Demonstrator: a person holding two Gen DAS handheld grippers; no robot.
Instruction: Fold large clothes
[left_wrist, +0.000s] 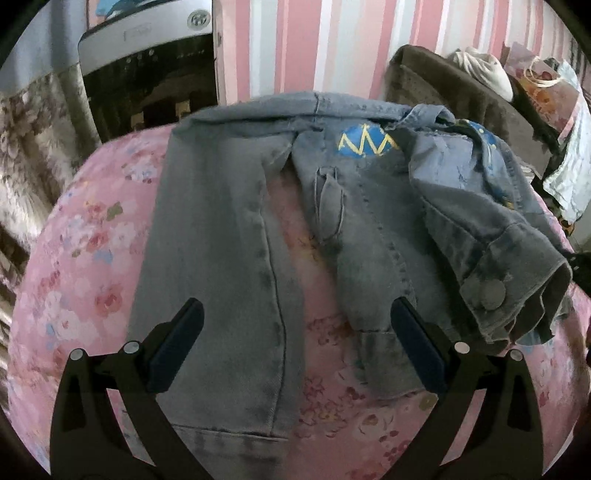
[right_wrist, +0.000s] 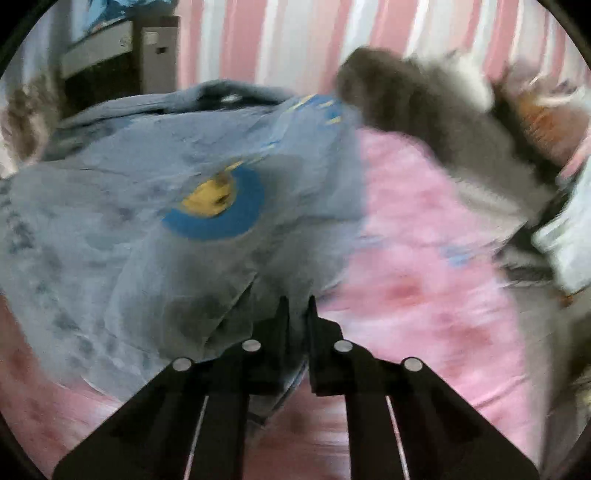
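While the denim jacket (left_wrist: 229, 236) lies spread on the pink floral bedcover (left_wrist: 74, 266), its front panels are parted so that a strip of the cover is seen between them, and one cuffed sleeve (left_wrist: 491, 266) is thrown across the body rather than laid flat. The left gripper (left_wrist: 295, 350) is held with its jaws spread wide above the lower part of the garment; nothing is caught between them, and the nearer panel and hem lie just beneath, presumably so that an edge can be taken there. In the blurred right wrist view, the right gripper (right_wrist: 297, 314) is seen with its jaws pressed together. Pale blue fabric of the jacket (right_wrist: 147, 240) runs beside and under its left finger, but whether cloth is actually pinched cannot be told. A painted blue and yellow patch (right_wrist: 218, 203) faces upward on that side. A dark brown blanket (left_wrist: 454, 88) is heaped against the striped wall (left_wrist: 314, 44), well apart from the work.
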